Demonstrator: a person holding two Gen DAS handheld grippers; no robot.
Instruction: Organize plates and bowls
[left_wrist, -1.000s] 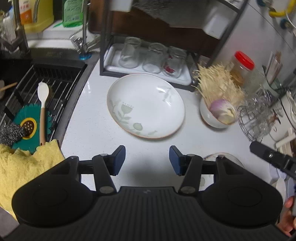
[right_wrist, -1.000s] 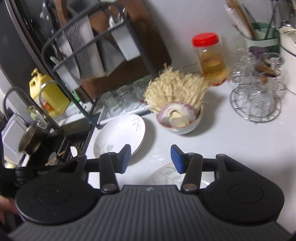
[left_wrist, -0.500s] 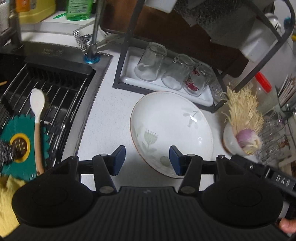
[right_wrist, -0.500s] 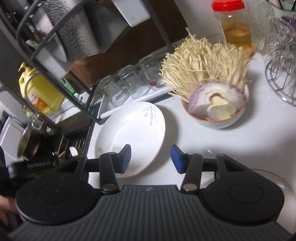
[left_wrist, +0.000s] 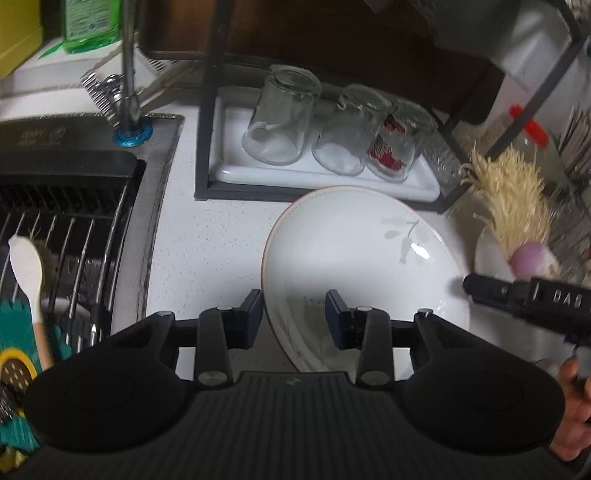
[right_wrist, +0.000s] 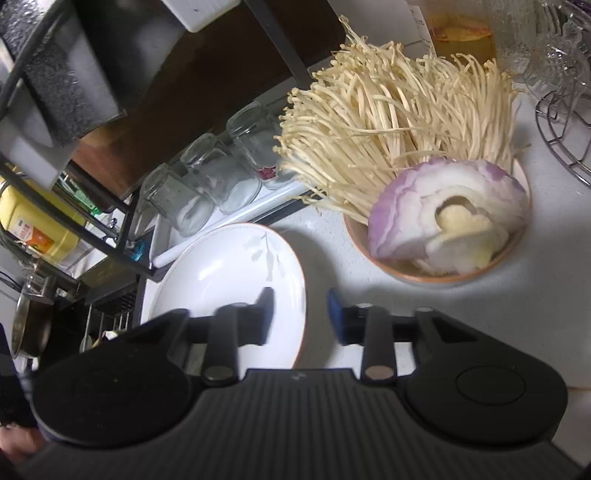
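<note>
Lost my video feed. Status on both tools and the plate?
Left tool and right tool closing, straddling opposite rims of the white plate, not yet clamped. Onion bowl close beside.

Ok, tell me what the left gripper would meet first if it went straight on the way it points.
Probably the near rim of the white floral shallow plate: it already sits between the closing left gripper's fingers. Depth is unclear.

We see a glossy, smooth ceramic plate (left_wrist: 354, 258) on a speckled white stone-like counter (left_wrist: 207, 251). At eleven o'clock, clear glass tumblers (left_wrist: 280, 114) rest on a white plastic tray (left_wrist: 236, 173); at nine, matt black metal rack bars (left_wrist: 74, 236).
</note>
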